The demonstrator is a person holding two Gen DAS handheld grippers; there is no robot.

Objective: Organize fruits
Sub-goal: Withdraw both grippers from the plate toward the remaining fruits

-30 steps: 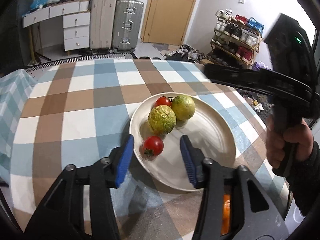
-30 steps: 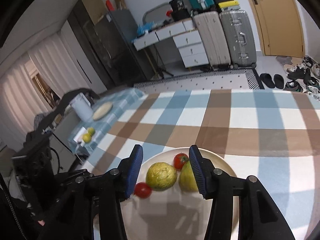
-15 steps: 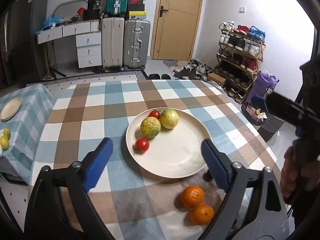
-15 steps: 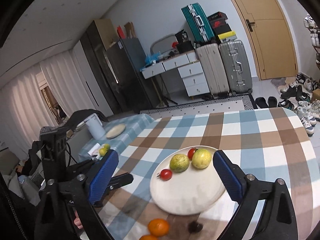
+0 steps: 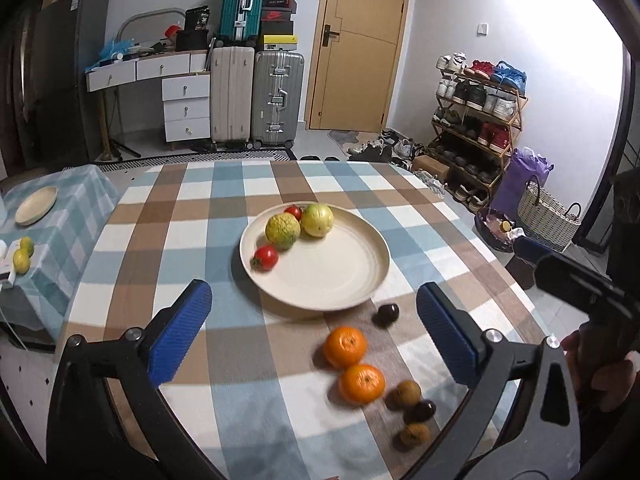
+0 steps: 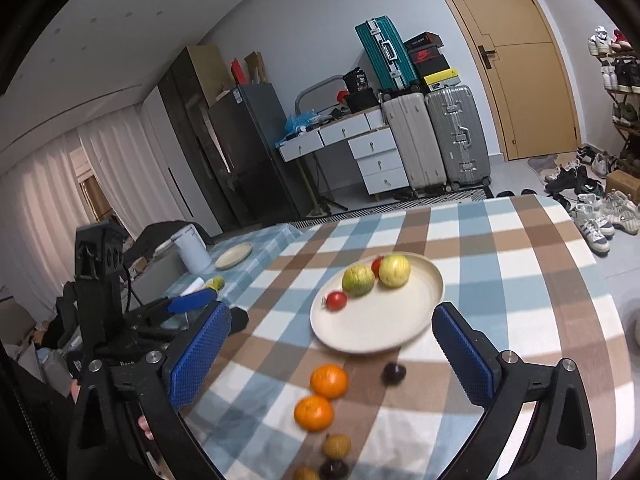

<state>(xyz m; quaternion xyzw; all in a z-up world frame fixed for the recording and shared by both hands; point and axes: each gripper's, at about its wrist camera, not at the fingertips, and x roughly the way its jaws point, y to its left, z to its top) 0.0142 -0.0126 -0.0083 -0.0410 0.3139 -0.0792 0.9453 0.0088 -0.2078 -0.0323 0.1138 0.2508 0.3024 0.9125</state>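
Note:
A cream plate (image 5: 352, 276) (image 6: 400, 320) on the checked tablecloth holds two yellow-green fruits (image 5: 282, 229) (image 6: 358, 280) and two tomatoes (image 5: 265, 257) (image 6: 336, 300). Two oranges (image 5: 345, 346) (image 6: 328, 380), a dark fruit (image 5: 388, 313) (image 6: 393, 373) and a few small brown and dark fruits (image 5: 406, 394) (image 6: 336, 445) lie on the cloth in front of the plate. My left gripper (image 5: 314, 334) is open and empty, held above the near table edge. My right gripper (image 6: 330, 350) is open and empty, also above the loose fruits. The left gripper also shows in the right wrist view (image 6: 192, 302).
A side table (image 5: 60, 216) at the left carries a small plate (image 5: 37, 205) and yellow fruits (image 5: 22, 259). Suitcases (image 5: 256, 96), drawers, a door and a shoe rack (image 5: 476, 120) stand beyond the table. A wicker basket (image 5: 546, 216) sits on the floor at right.
Both grippers have opened wide and pulled back and up from the plate. A tomato lies released on the plate. The oranges and small fruits at the near edge have come into view.

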